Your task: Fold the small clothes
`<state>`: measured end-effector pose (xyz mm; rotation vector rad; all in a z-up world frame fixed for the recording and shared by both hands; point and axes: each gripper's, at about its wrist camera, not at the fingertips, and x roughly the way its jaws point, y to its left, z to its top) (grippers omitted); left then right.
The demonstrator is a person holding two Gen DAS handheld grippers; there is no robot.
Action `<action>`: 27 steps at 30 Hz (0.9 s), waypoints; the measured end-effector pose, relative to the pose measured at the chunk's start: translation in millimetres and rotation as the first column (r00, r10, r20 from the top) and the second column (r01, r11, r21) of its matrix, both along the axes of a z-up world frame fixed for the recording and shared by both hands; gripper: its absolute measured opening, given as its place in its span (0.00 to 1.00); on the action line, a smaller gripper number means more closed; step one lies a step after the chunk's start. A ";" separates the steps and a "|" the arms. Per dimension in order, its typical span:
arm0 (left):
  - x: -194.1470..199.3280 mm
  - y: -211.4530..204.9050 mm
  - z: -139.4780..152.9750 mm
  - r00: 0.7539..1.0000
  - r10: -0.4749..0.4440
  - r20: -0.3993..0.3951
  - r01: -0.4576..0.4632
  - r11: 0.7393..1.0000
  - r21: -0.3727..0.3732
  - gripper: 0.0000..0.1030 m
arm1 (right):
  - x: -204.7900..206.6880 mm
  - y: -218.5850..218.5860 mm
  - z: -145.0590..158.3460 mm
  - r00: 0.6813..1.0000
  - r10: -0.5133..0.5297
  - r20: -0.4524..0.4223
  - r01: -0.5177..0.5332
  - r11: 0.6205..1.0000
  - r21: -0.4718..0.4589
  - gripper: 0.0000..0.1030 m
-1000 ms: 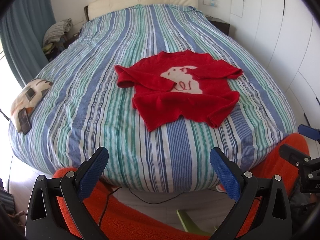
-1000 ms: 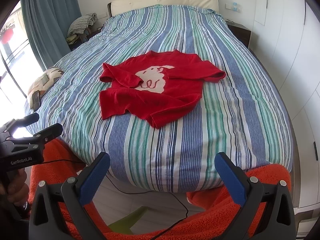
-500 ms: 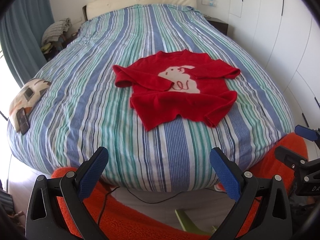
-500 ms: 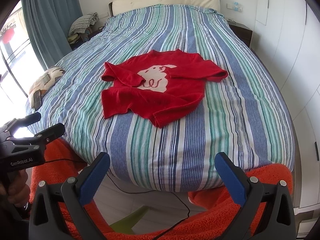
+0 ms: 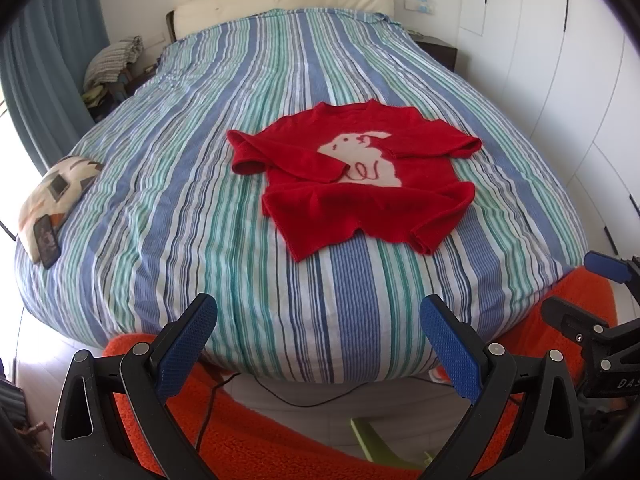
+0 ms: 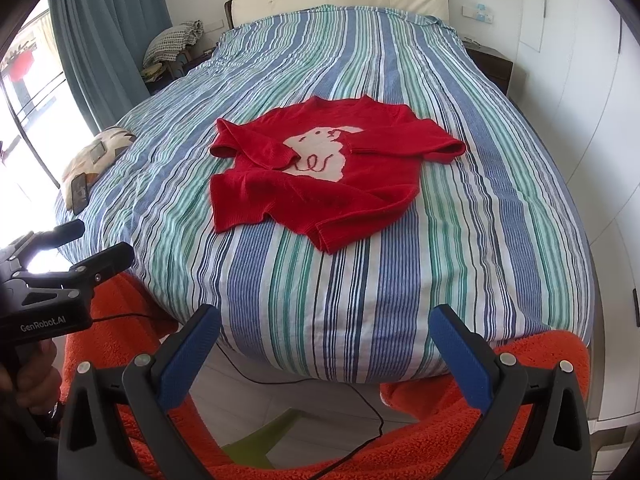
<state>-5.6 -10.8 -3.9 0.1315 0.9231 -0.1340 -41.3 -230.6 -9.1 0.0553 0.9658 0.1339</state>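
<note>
A small red sweater [image 5: 360, 184] with a white animal picture lies rumpled on the striped bed cover [image 5: 200, 200], sleeves partly folded over its front. It also shows in the right wrist view [image 6: 320, 176]. My left gripper [image 5: 320, 344] is open and empty, held off the foot of the bed, well short of the sweater. My right gripper [image 6: 324, 348] is open and empty, also off the foot of the bed. Each gripper shows at the edge of the other's view, the right one [image 5: 600, 292] and the left one [image 6: 76, 252].
A patterned cushion [image 5: 52, 196] with a phone [image 5: 46, 240] on it lies at the bed's left edge. An orange fleece blanket [image 6: 520, 420] lies below the foot of the bed. A cable [image 6: 340, 384] runs across the floor. White wardrobes [image 6: 592, 100] stand on the right.
Both grippers have drifted slightly; the sweater sits a little differently in the views. Nothing was grasped and the jaws stayed open.
</note>
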 end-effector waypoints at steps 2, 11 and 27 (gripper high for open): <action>-0.3 -0.1 0.1 1.000 -0.001 0.000 0.001 1.000 0.001 0.99 | 0.4 0.6 -0.3 1.000 0.002 -0.001 -0.002 1.000 0.000 1.00; 0.1 1.5 0.2 1.000 -0.004 0.000 0.004 1.000 0.001 0.99 | 0.8 1.4 -0.7 1.000 0.003 0.000 -0.003 1.000 0.001 1.00; 72.6 56.6 -81.9 0.997 0.045 -0.058 -0.049 0.997 -0.066 0.99 | 36.3 -37.8 -26.4 0.999 -0.018 0.044 0.020 0.999 -0.046 1.00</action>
